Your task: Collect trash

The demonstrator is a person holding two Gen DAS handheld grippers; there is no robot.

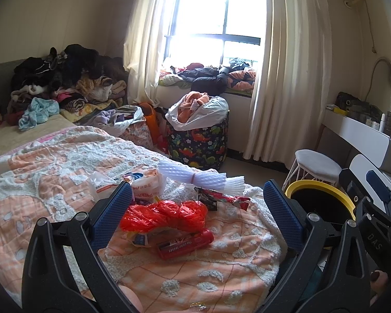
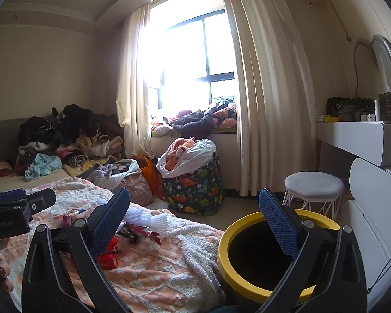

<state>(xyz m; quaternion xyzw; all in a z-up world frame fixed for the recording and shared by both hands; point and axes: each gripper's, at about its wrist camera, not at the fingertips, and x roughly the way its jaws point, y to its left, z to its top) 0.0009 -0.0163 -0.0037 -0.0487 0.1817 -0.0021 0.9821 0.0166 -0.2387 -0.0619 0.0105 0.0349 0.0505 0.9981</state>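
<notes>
The trash lies in a loose heap on the orange-and-white blanket [image 1: 169,274], at the corner of the bed nearest the bin, so each piece has only a short way to travel. The left gripper [image 1: 195,208] is spread wide and empty, with the crumpled red plastic bag [image 1: 166,215] between its blue pads, which suggests this bag is the first thing to be taken. Just in front of the bag lies a red tube-shaped wrapper [image 1: 185,245], and behind it are a white foam net sleeve [image 1: 195,176] and some snack packets [image 1: 143,189]; how many packets I cannot say, as they overlap. The right gripper [image 2: 193,224] is also wide and holds nothing. It hangs over the yellow-rimmed bin [image 2: 223,247], which stands right beside the bed edge.
</notes>
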